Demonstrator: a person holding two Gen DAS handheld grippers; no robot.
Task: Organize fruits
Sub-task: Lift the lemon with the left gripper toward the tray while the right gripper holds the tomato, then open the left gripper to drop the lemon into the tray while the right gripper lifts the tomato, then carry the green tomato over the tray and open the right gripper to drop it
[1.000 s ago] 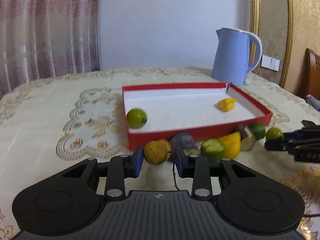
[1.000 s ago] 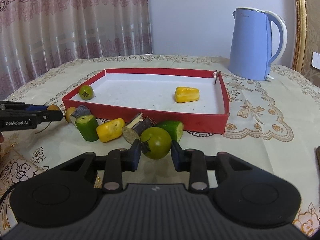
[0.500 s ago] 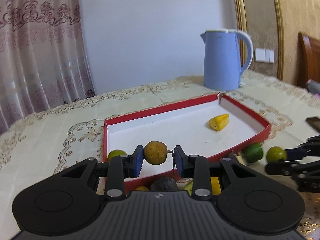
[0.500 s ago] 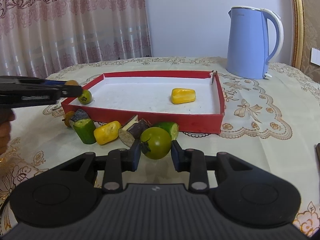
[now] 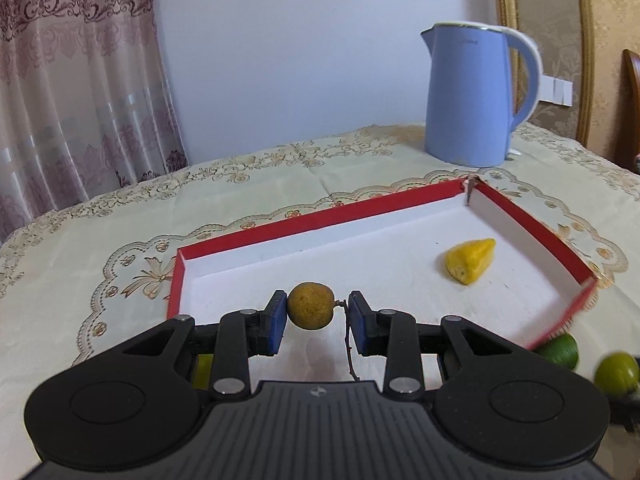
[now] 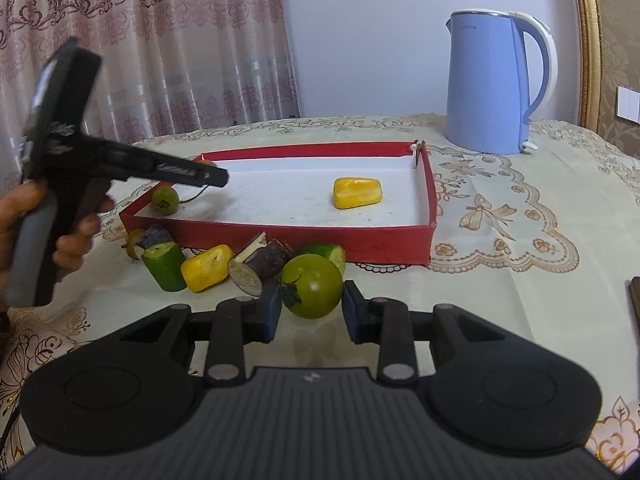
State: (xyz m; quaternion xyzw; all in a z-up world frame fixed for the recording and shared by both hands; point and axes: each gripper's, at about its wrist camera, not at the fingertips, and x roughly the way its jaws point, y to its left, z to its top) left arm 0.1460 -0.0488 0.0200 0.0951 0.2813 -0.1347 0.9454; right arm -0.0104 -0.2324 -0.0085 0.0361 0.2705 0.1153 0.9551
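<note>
Lifted from the desk's front pile a second ago, the brown round fruit (image 5: 310,305) now hangs over the white floor of the red tray (image 5: 532,220), clamped between the nearly closed blue pads of the left tool (image 5: 317,322), its thin stem against the right pad. A person's hand (image 6: 24,224) grips that tool's handle. One yellow chunk (image 5: 471,260) and a small green fruit (image 6: 165,200) lie inside the tray. The right tool (image 6: 311,306) stays low before the tray, its pads closed tight on a green tomato (image 6: 313,286). Beside it on the desk (image 6: 500,280) lie a cucumber piece (image 6: 165,265), another yellow piece (image 6: 206,267) and a dark eggplant piece (image 6: 260,264). A blue kettle (image 6: 490,84) stands behind.
</note>
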